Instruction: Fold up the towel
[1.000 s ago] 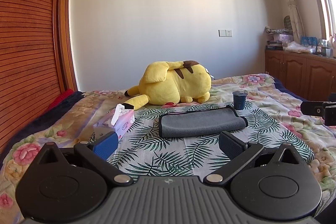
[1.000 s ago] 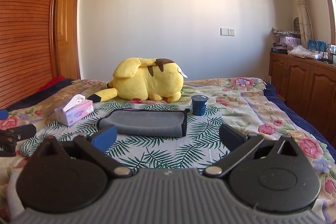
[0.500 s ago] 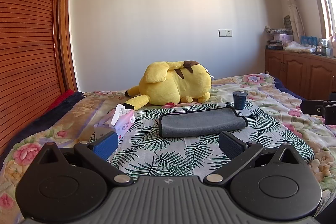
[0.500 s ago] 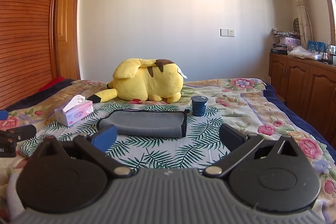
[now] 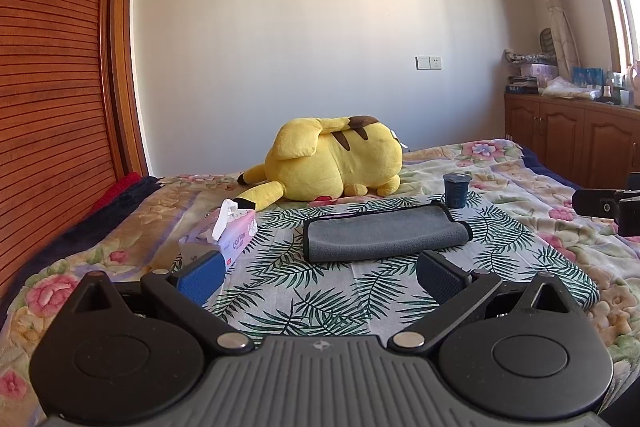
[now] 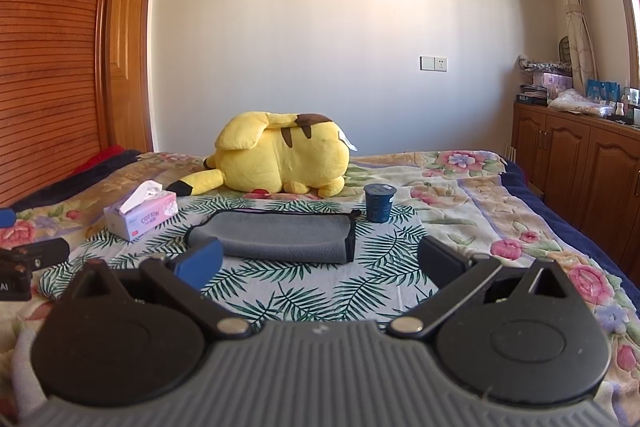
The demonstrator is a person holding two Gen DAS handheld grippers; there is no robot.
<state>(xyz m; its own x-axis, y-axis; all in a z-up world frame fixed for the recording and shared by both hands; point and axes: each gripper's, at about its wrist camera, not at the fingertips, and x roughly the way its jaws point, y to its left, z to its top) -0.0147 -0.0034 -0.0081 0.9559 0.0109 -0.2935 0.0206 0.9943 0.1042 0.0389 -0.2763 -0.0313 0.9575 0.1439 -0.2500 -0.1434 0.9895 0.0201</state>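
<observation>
A grey towel point(image 5: 382, 234) lies folded into a long narrow strip on a palm-leaf cloth point(image 5: 320, 299) on the bed; it also shows in the right wrist view point(image 6: 280, 235). My left gripper point(image 5: 320, 275) is open and empty, hovering short of the towel's near edge. My right gripper point(image 6: 318, 263) is open and empty, also short of the towel. Each gripper shows at the edge of the other's view, the right one point(image 5: 608, 207) and the left one point(image 6: 28, 263).
A yellow plush toy point(image 5: 332, 159) lies behind the towel. A pink tissue box point(image 5: 228, 237) stands to its left and a dark blue cup point(image 5: 455, 190) at its far right corner. Wooden cabinets point(image 6: 580, 171) line the right wall, a slatted wardrobe point(image 5: 52, 87) the left.
</observation>
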